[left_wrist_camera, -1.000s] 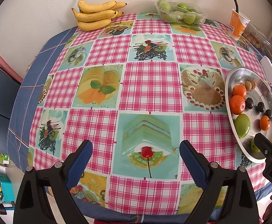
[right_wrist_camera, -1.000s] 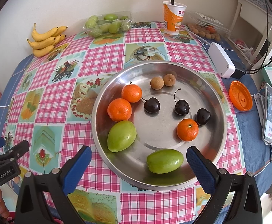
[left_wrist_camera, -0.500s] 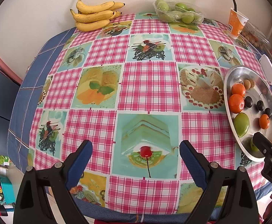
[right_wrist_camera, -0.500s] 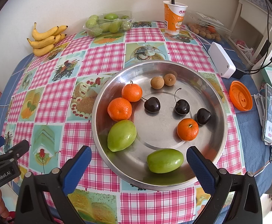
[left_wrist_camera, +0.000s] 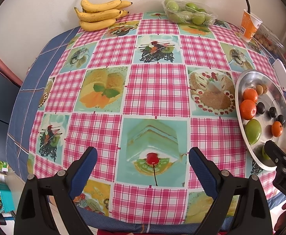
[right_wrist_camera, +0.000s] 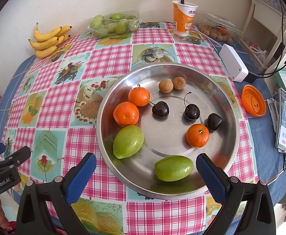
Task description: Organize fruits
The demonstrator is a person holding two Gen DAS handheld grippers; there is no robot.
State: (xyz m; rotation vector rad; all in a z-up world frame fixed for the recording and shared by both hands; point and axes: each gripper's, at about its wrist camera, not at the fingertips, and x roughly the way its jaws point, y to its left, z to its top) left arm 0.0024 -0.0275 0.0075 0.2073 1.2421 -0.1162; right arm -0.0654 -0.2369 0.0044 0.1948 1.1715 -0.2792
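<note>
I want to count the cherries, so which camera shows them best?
The right wrist view: three dark cherries lie unobstructed mid-tray. The left wrist view shows them small and distorted at its right edge.

Both views are bright with soft, even daylight and stay sharp in the middle. The metal tray [right_wrist_camera: 217, 90] shows mild glare and faint fruit shadows. Fisheye distortion bends the surface [left_wrist_camera: 154, 90] edges, and the corners go black.

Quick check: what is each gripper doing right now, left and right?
Left gripper: open, holding nothing, above the tablecloth.
Right gripper: open, holding nothing, at the near rim of the metal tray.
</note>
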